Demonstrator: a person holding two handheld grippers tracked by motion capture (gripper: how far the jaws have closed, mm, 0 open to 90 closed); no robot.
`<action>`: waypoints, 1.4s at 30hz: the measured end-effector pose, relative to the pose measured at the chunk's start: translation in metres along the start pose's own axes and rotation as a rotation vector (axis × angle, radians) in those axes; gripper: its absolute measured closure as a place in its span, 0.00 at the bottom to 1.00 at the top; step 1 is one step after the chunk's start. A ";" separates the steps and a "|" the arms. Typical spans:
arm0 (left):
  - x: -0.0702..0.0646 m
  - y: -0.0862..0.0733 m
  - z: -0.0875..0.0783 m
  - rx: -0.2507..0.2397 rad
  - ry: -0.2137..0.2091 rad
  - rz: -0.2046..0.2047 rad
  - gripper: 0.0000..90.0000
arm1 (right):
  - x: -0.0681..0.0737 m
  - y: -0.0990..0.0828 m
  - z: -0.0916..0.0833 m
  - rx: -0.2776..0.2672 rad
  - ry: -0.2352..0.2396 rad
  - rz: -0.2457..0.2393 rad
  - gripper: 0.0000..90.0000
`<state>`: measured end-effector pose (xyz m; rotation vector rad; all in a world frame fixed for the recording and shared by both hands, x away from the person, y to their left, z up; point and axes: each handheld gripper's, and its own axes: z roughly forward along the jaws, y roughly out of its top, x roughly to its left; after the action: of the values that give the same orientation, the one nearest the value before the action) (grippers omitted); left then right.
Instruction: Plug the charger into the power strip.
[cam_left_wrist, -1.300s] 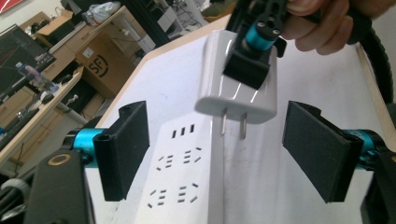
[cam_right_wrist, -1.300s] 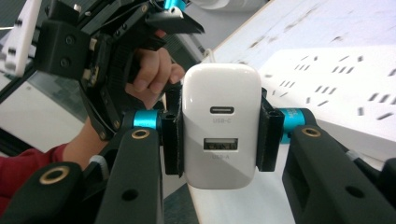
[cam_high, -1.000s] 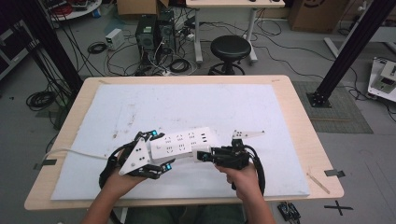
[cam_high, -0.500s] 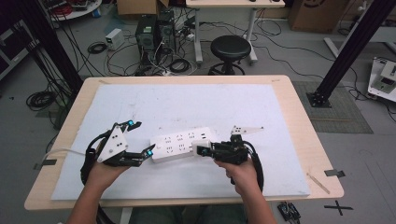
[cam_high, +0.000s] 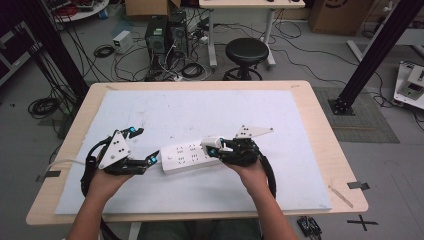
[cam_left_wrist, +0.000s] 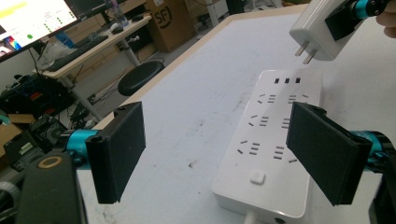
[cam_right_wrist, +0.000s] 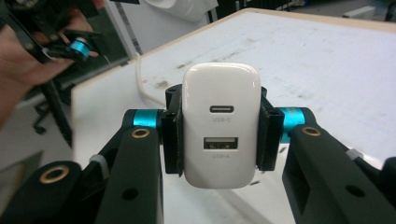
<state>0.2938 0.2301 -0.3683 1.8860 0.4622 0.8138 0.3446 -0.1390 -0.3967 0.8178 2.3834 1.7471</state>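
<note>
Right gripper view: right gripper (cam_right_wrist: 219, 140) clamping white charger (cam_right_wrist: 220, 126), prongs hovering over far end of power strip (cam_high: 187, 156) on table mat. Left gripper (cam_left_wrist: 224, 154) gaping wide, holding nothing, beside strip. Risk: unbraced strip sliding, prongs missing slots while pressing in.

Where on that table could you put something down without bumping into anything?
The far half of the white mat, beyond the power strip, lies bare, as does the strip right of the right gripper holding the charger. It is crowded near the front, where the left gripper flanks the power strip.
</note>
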 end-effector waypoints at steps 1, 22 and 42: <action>0.000 0.000 0.000 0.000 0.000 0.000 0.22 | 0.000 0.001 0.000 0.004 -0.016 -0.020 0.70; -0.001 -0.005 0.005 0.017 -0.010 -0.007 0.22 | -0.016 0.011 0.000 0.075 -0.058 -0.088 0.70; 0.000 -0.013 0.000 0.024 -0.006 -0.016 0.22 | -0.015 0.028 0.019 0.228 -0.085 -0.321 0.70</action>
<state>0.2943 0.2359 -0.3794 1.9039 0.4846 0.7948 0.3747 -0.1230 -0.3816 0.4803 2.5171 1.3152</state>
